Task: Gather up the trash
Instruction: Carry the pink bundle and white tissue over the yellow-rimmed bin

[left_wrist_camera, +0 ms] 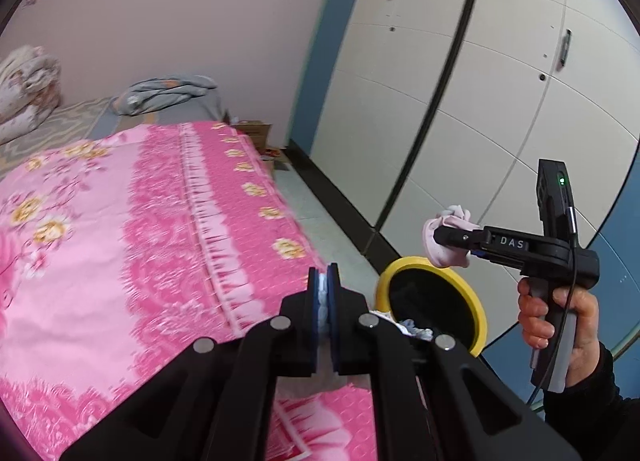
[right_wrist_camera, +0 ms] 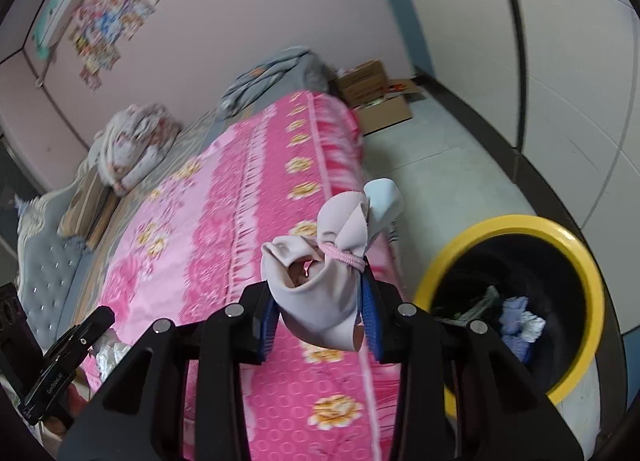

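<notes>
My right gripper (right_wrist_camera: 320, 321) is shut on a pale pink cloth bundle (right_wrist_camera: 324, 293) tied with a pink band. It holds the bundle over the edge of the pink bed, left of the yellow-rimmed trash bin (right_wrist_camera: 516, 225). In the left wrist view the right gripper (left_wrist_camera: 448, 239) and its bundle (left_wrist_camera: 444, 257) hang just above the bin (left_wrist_camera: 404, 263). My left gripper (left_wrist_camera: 324, 289) is shut on a thin piece of white tissue (left_wrist_camera: 323, 301), over the bed edge beside the bin. The bin holds crumpled blue and white trash (right_wrist_camera: 516, 321).
A bed with a pink flowered blanket (right_wrist_camera: 256, 197) fills the left. Folded quilts (right_wrist_camera: 132, 141) lie near its head. Cardboard boxes (right_wrist_camera: 372, 89) stand on the floor by the far wall. A white wardrobe (left_wrist_camera: 480, 81) runs along the right, with a narrow floor strip (right_wrist_camera: 432, 157) between.
</notes>
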Available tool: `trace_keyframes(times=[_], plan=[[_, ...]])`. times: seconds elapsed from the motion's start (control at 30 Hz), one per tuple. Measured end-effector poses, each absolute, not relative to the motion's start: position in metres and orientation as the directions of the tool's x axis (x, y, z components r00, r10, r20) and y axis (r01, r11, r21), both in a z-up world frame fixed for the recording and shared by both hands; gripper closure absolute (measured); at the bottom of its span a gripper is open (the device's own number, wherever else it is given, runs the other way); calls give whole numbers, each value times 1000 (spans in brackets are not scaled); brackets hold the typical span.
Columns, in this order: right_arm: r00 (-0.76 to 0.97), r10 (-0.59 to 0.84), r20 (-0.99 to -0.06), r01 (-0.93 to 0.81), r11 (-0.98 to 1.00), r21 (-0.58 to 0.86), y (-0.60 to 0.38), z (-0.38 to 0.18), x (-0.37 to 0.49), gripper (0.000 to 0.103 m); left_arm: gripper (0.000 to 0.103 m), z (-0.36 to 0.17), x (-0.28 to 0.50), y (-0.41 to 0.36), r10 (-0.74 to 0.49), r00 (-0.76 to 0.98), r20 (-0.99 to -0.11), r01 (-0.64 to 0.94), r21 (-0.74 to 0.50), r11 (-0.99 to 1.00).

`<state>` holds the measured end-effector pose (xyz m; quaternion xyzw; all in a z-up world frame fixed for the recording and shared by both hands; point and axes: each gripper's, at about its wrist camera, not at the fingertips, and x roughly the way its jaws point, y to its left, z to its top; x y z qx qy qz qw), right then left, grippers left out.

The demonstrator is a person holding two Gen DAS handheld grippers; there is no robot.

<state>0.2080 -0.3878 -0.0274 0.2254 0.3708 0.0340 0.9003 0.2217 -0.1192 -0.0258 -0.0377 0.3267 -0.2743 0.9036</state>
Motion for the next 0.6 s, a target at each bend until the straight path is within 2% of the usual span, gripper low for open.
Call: trace_keyframes(times=[0.6], plan=[[790,49,-611,266,871,413,-494,-7,180,70,99,1,243,-229,-593,606,-531,606,-176,776]])
